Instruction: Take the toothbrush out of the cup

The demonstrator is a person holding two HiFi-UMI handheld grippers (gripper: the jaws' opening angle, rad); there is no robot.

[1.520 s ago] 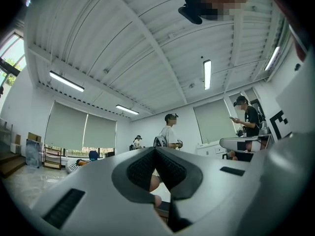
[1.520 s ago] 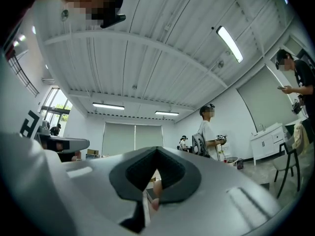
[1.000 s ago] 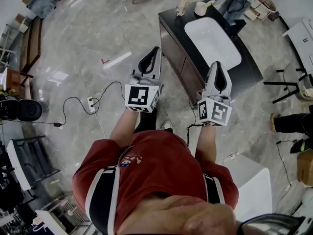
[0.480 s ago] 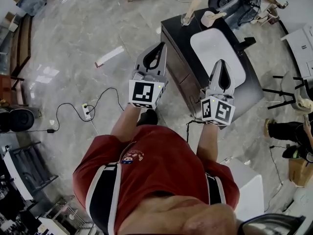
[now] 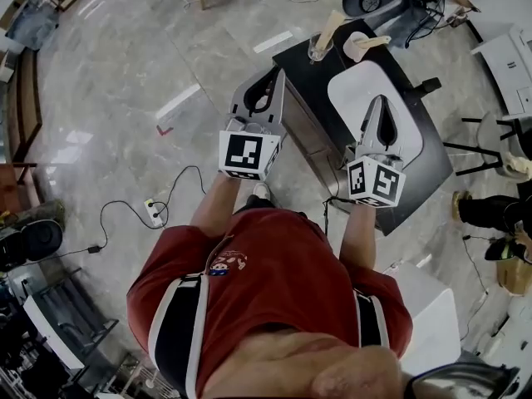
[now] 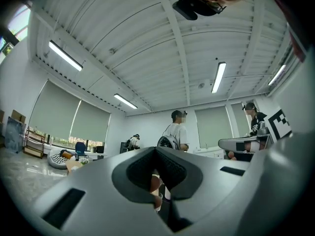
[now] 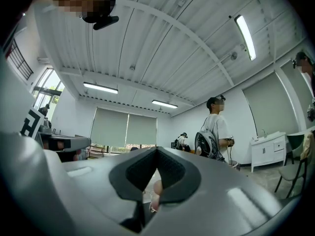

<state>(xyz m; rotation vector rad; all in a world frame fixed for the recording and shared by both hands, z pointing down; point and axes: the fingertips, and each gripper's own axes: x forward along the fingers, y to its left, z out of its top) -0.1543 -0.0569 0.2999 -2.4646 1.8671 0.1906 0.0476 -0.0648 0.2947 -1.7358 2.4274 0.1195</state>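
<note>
A clear cup (image 5: 317, 52) stands at the far end of the black cabinet (image 5: 309, 106) with a pale toothbrush (image 5: 332, 26) leaning out of it. Beside it a white cup (image 5: 354, 51) holds a second pale brush (image 5: 376, 41). My left gripper (image 5: 273, 75) is shut and empty, pointing at the cabinet's near left corner, short of the clear cup. The right gripper (image 5: 383, 100) is shut and empty above the white sink basin (image 5: 356, 88). In the left gripper view a pale handle (image 6: 155, 183) shows through the hole behind the closed jaws of the left gripper (image 6: 156, 149). The right gripper (image 7: 157, 149) also shows closed jaws.
A power strip (image 5: 154, 213) with cables lies on the floor at left. A white box (image 5: 434, 314) stands at the right behind me, and a black chair frame (image 5: 486, 144) sits right of the cabinet. People (image 6: 177, 132) stand further off in the room.
The person has walked toward the cabinet. Both shut grippers have come forward: the left now reaches the cabinet's corner, and the right is over the basin.
</note>
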